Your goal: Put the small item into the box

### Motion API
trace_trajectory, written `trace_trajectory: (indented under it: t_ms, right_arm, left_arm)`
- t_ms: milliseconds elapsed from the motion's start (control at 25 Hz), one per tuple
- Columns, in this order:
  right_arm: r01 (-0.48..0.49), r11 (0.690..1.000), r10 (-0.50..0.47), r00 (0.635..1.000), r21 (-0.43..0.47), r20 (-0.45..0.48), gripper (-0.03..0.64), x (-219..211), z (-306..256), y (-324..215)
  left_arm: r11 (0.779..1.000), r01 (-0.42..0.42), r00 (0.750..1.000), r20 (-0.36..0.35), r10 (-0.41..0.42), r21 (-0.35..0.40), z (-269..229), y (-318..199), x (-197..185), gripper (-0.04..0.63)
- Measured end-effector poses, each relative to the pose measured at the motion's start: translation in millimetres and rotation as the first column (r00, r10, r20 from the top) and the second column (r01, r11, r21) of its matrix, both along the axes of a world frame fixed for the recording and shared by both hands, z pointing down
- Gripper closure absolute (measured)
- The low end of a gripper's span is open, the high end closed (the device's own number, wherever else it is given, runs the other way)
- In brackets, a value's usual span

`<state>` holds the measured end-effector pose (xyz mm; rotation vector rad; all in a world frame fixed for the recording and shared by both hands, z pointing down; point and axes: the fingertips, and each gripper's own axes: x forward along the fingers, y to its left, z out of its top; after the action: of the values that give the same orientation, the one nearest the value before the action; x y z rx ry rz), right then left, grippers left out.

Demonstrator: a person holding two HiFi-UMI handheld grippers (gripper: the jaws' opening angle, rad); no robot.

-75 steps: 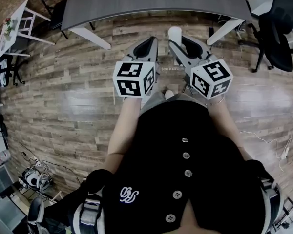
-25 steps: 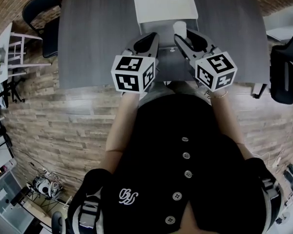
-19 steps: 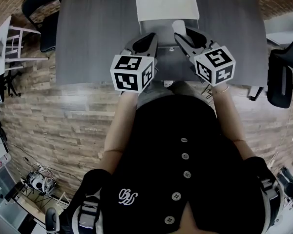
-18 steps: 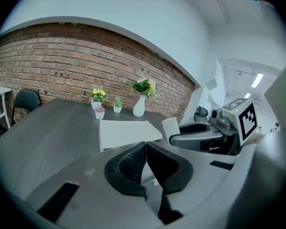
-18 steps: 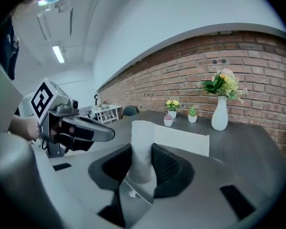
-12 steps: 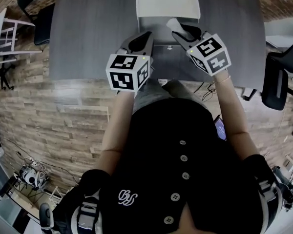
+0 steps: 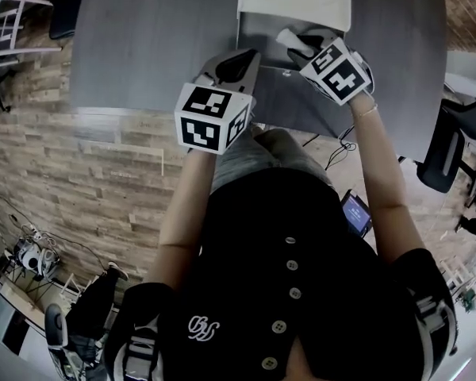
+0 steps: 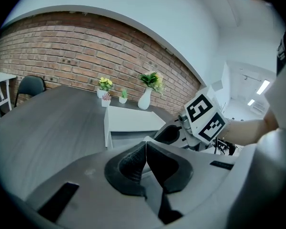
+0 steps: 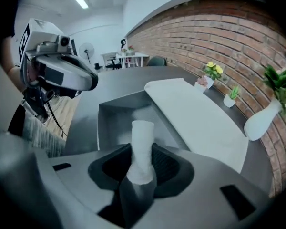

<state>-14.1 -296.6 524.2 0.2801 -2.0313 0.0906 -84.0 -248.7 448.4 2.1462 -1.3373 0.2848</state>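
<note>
A small white roll (image 9: 143,130) stands up between the jaws of my right gripper (image 9: 140,149), which is shut on it. In the head view this right gripper (image 7: 295,44) holds the white roll (image 7: 286,38) over the open box (image 7: 258,32), whose white lid (image 7: 295,1) lies folded back on the grey table (image 7: 159,38). The right gripper view looks down into the box's grey inside (image 9: 117,116). My left gripper (image 7: 250,55) hovers at the table's near edge, left of the box. Its jaws (image 8: 145,144) are shut with nothing between them.
Small flower pots (image 8: 105,92) and a white vase (image 8: 145,99) stand at the table's far end by a brick wall. A black chair (image 7: 444,145) stands to the right, a white stool (image 7: 16,30) to the left. Cables (image 7: 32,252) lie on the wooden floor.
The view has closed in on the table. My right gripper has carried the white roll forward from the table edge to over the open box. The left gripper stays shut near the edge.
</note>
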Motion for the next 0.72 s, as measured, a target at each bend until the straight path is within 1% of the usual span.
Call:
trace_trajectory:
  t_ms: [200, 360, 440, 600, 720]
  right_arm:
    - [0.024, 1.0, -0.024, 0.996, -0.006, -0.085, 0.48, 3, 24, -2]
    - [0.022, 1.0, -0.024, 0.995, -0.02, -0.098, 0.474, 0, 32, 1]
    - [0.031, 0.999, -0.033, 0.994, -0.017, -0.107, 0.452, -4, 33, 2]
    - [0.03, 1.0, -0.029, 0.996, 0.009, -0.088, 0.395, -10, 26, 2]
    - [0.002, 0.999, 0.0, 1.0, 0.045, -0.031, 0.391, -11, 6, 0]
  left_arm:
    - [1.0, 0.005, 1.0, -0.005, -0.005, -0.012, 6, -2, 0, 0.581]
    - [1.0, 0.004, 1.0, -0.006, -0.004, -0.019, 6, -2, 2, 0.581]
    - [1.0, 0.003, 1.0, -0.007, -0.003, -0.02, 6, -2, 0, 0.581]
    - [1.0, -0.009, 1.0, -0.005, 0.008, -0.016, 7, -4, -2, 0.581]
    - [1.0, -0.02, 1.0, 0.002, 0.02, -0.004, 3, -8, -1, 0.581]
